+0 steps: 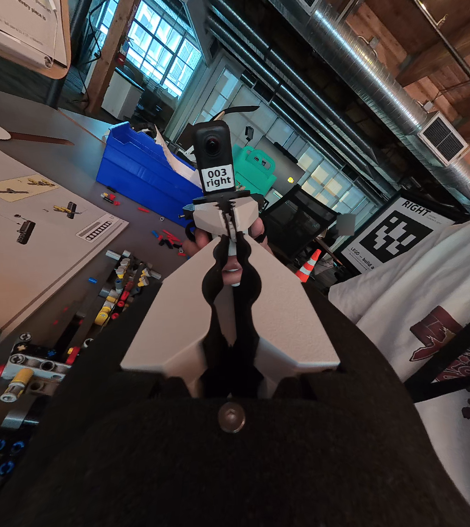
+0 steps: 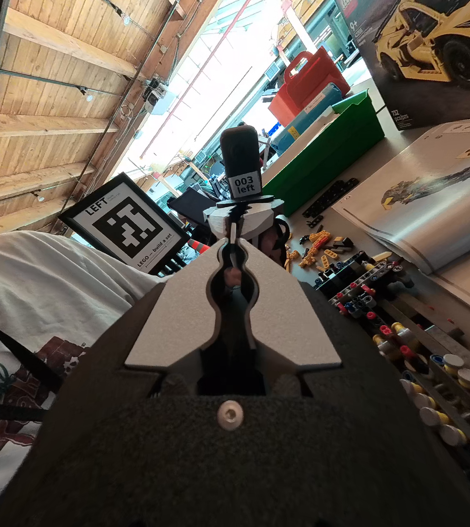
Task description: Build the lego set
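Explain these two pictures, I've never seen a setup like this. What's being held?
No robot here: a person holds a hand-held gripper in each hand, each with a camera looking along its fingers. One picture looks from the left hand-held gripper, the other from the right hand-held gripper; they face each other. Both look shut on one thin pale rod between them. On the table lie an instruction booklet, loose parts, a half-built frame, a blue bin and a green bin.

A half-built frame of grey and black lego beams (image 2: pixel 370 288) with red, blue and yellow pins lies on the table among loose orange pieces (image 2: pixel 317 248), beside the open instruction booklet (image 2: pixel 433 205).
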